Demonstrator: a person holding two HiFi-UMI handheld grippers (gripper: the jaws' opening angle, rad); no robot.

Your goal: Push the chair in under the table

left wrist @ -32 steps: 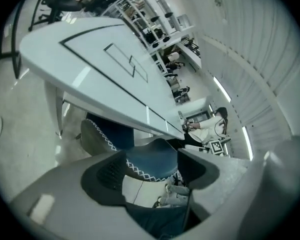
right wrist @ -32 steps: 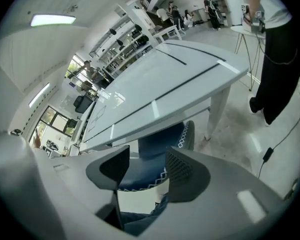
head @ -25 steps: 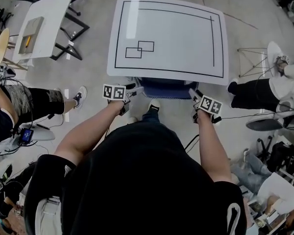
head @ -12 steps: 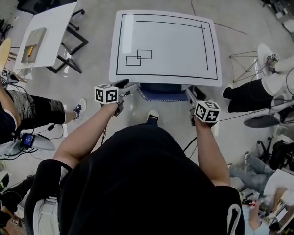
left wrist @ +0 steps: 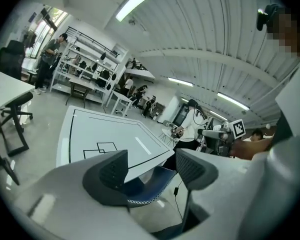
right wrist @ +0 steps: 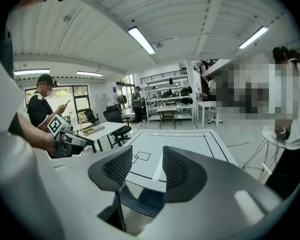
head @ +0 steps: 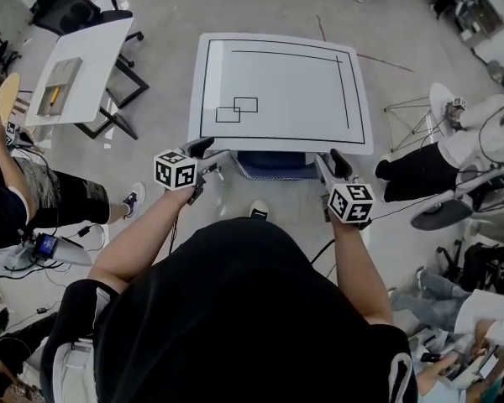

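Observation:
The white table (head: 277,91) with black lines stands straight ahead. A blue chair (head: 273,164) is tucked under its near edge, with only the seat's rear showing. My left gripper (head: 210,154) hovers at the chair's left, level with the table edge, touching nothing. My right gripper (head: 332,164) hovers at the chair's right. In the left gripper view the left gripper (left wrist: 152,166) frames the chair (left wrist: 150,184) and table (left wrist: 110,134); its jaws are closing with nothing between them. In the right gripper view the right gripper (right wrist: 142,166) is also closing on nothing, above the chair (right wrist: 140,201).
A second white table (head: 80,57) with a flat box stands at the far left, a black office chair (head: 67,7) behind it. A seated person (head: 25,191) is at the left and another person (head: 454,154) at the right. A wire stool (head: 407,112) stands right of the table.
Both grippers have risen from beside the chair's back to table-edge height and rolled. The right jaws have narrowed. The chair has stayed under the table.

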